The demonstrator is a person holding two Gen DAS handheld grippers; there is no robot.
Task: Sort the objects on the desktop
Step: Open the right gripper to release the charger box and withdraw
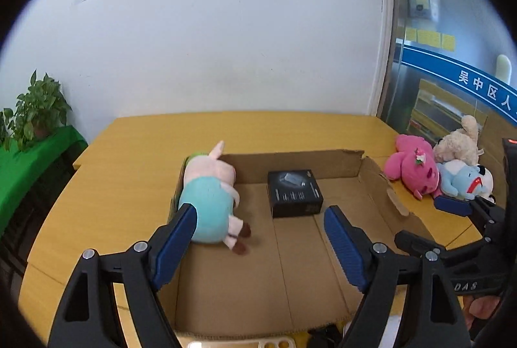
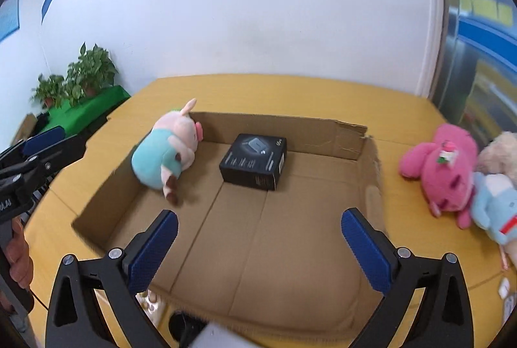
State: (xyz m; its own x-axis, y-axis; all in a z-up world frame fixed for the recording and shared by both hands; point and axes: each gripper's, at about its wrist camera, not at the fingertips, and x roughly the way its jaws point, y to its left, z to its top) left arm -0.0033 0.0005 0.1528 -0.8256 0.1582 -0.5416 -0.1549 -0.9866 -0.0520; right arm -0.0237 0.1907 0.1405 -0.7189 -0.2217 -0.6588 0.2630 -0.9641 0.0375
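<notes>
I held both the left gripper (image 1: 260,238) and right gripper (image 2: 258,246) released and empty above the shallow brown cardboard box (image 2: 290,238), since the pig plush in a teal dress (image 2: 164,157) already lay inside it.

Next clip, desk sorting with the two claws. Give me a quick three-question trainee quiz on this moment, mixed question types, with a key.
1. True or false: the black box lies inside the cardboard tray.
2. Which toy is in the tray? A) the pink plush B) the pig plush in the teal dress C) the cream plush
3. Fill in: the left claw and the right claw both hold ____.

Key: 1 true. 2 B. 3 nothing; both stand open over the tray.
</notes>
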